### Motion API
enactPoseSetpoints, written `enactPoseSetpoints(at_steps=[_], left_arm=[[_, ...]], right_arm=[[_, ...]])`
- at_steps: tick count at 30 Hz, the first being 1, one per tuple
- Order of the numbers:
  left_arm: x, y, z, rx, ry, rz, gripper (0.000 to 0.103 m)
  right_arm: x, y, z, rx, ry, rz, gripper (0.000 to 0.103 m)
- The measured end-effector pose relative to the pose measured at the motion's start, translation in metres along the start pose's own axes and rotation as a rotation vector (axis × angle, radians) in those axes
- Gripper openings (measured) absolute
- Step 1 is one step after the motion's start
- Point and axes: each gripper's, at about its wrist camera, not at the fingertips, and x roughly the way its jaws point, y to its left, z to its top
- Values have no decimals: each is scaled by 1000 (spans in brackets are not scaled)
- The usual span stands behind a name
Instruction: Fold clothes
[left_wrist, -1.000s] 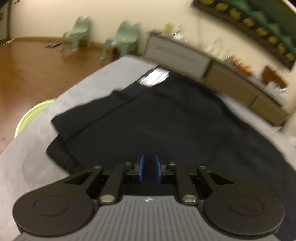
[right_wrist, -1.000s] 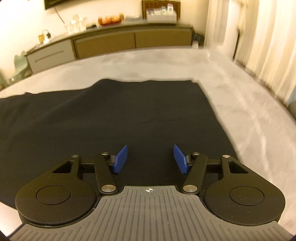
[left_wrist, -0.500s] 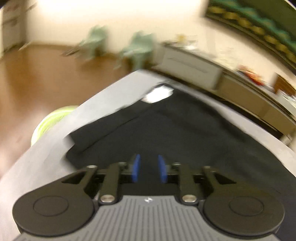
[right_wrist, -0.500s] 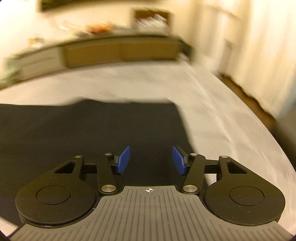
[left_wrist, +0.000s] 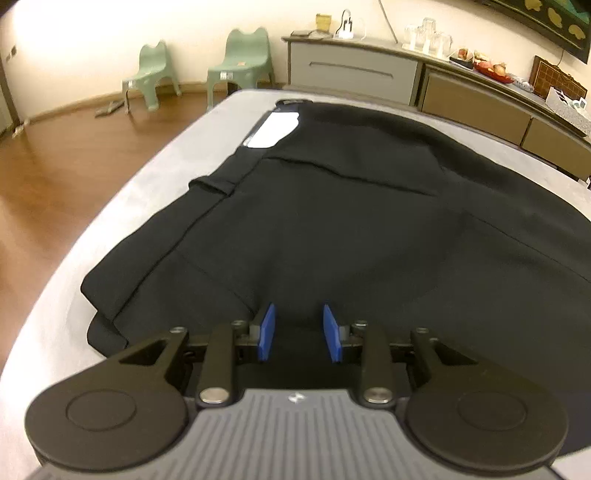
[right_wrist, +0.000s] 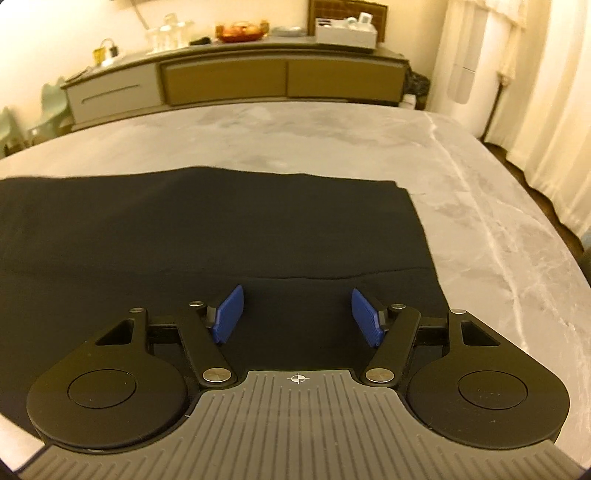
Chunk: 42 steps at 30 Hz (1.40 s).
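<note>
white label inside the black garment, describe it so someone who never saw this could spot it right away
Start at the grey table and find the black garment spread over it. Follow the garment to its far end, the end nearest the two green chairs on the wooden floor. There, at the opening, sits the white label, the only bright patch on the dark cloth.

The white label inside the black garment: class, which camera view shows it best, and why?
The left wrist view. There the white label lies exposed at the far end of the black garment. The right wrist view shows only plain black cloth and the grey surface, no label.
</note>
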Motion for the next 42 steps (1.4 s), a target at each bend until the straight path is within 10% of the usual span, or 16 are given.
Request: enactPoseSetpoints(at_steps=[8, 12, 20, 27, 29, 34, 42], left_arm=[[-49, -13, 6, 43, -114, 5, 38], [-54, -57, 54, 113, -192, -37, 48], [69, -186, 117, 309, -46, -74, 46], [124, -175, 156, 99, -18, -5, 49], [119, -172, 161, 108, -8, 25, 35], [48, -151, 116, 172, -73, -149, 42], [43, -118, 45, 170, 4, -51, 42]], right_arm=[[-18, -3, 8, 61, -33, -35, 54], [-54, 35, 12, 49, -91, 146, 60], [-27, 116, 4, -147, -22, 258, 62], [-20, 115, -19, -293, -3, 269, 66], [-19, 113, -19, -298, 11, 280, 66], [-26, 84, -1, -197, -26, 226, 60], [-1, 48, -7, -122, -22, 146, 77]])
